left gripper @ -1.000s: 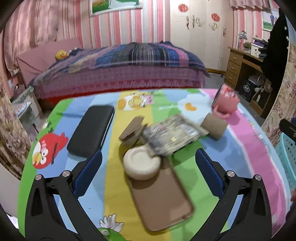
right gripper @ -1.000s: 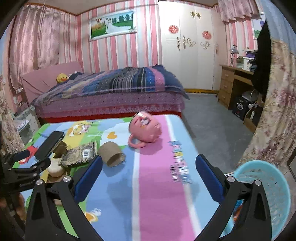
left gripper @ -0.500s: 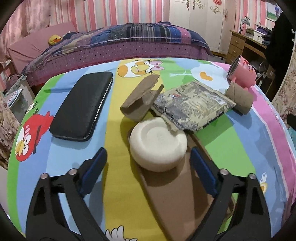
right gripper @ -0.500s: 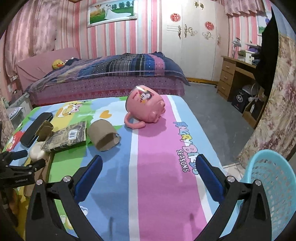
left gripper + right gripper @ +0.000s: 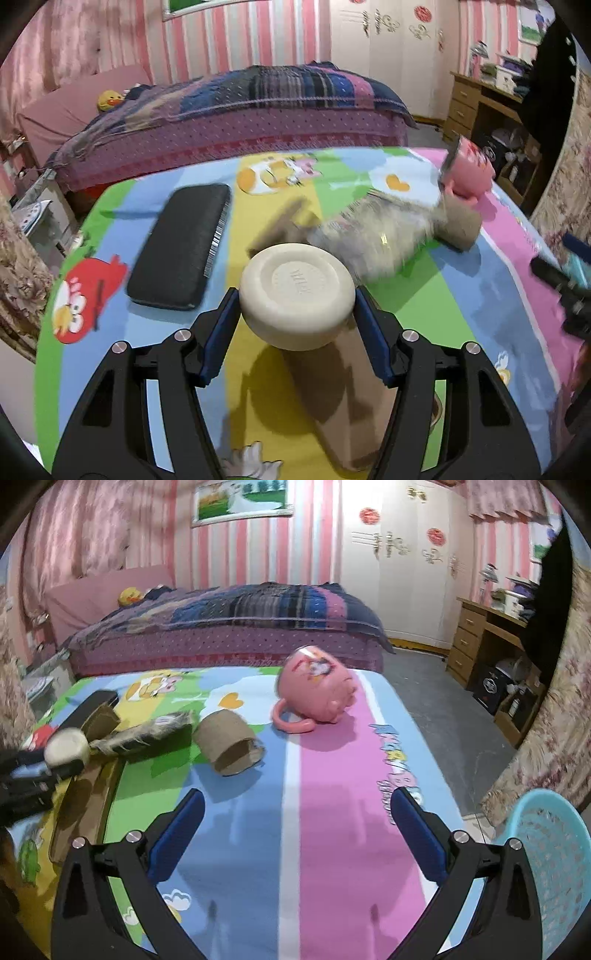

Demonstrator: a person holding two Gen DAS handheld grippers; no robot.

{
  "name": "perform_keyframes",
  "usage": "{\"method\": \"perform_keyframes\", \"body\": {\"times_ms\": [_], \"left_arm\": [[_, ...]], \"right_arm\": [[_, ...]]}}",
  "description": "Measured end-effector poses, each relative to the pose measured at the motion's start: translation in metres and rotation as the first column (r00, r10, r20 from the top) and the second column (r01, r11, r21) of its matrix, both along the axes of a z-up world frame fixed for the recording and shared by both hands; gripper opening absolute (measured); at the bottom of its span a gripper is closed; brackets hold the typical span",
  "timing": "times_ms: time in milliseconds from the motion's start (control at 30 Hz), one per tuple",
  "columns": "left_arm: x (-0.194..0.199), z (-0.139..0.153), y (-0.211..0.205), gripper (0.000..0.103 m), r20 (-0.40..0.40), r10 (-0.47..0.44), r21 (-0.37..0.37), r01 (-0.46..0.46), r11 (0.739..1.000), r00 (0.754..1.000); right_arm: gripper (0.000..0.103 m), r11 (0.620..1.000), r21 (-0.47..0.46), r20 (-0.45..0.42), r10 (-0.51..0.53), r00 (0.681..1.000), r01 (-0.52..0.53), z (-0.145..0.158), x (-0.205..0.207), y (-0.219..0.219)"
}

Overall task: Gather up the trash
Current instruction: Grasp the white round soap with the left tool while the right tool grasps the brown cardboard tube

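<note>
Closing left gripper (image 5: pixel 297 291) on puck (image 5: pixel 297 295) at its rim — looks light, stiff, smooth; right gripper (image 5: pixel 295 812) wide, empty.

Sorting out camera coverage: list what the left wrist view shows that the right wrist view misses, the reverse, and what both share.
Only the left wrist view: the left hand-held gripper closing, its pads against the cream round lid, and the whole black case.
Only the right wrist view: the blue basket beside the table and the open, empty right hand-held gripper.
Both: pink mug, cardboard tube, foil packet.
</note>
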State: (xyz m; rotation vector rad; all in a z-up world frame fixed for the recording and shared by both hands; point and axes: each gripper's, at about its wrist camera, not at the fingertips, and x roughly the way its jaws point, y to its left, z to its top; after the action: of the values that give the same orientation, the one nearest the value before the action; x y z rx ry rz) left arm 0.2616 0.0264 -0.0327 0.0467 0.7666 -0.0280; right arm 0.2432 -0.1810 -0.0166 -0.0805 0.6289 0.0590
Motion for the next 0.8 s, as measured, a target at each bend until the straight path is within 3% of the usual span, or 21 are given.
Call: {"method": "perform_keyframes", "body": {"times_ms": [267,433,600,633,733,800], "left_arm": [[0.002,0.017,0.038,0.061,0.044,0.128,-0.048,-0.126,0.991,0.991],[0.005,0.022,0.059,0.061,0.062,0.183,-0.058,-0.180,0.982,0.981],[0.007,0.023,0.074,0.061,0.058,0.226,-0.080,-0.221,0.972,0.972],[0.007,0.023,0.074,0.061,0.058,0.227,-0.080,-0.222,0.972,0.972],[0.007,0.024,0.071,0.061,0.064,0.223,-0.073,-0.218,0.973,0.973],[0.008,0.025,0.066,0.061,0.066,0.216,-0.075,-0.211,0.975,0.974]], "right_arm": [[0.098,0.993,-0.049,-0.031,0.110,0.993,-0.111,0.004,0.039,0.038],[0.096,0.965,-0.175,-0.110,0.180,0.978,-0.197,-0.012,0.067,0.066],[0.067,0.945,-0.209,-0.180,0.217,0.959,-0.253,-0.032,0.083,0.075],[0.065,0.945,-0.199,-0.170,0.227,0.959,-0.259,-0.033,0.084,0.074],[0.044,0.950,-0.146,-0.176,0.250,0.952,-0.276,-0.032,0.084,0.068],[0.041,0.955,-0.117,-0.152,0.254,0.955,-0.272,-0.028,0.078,0.062]]}}
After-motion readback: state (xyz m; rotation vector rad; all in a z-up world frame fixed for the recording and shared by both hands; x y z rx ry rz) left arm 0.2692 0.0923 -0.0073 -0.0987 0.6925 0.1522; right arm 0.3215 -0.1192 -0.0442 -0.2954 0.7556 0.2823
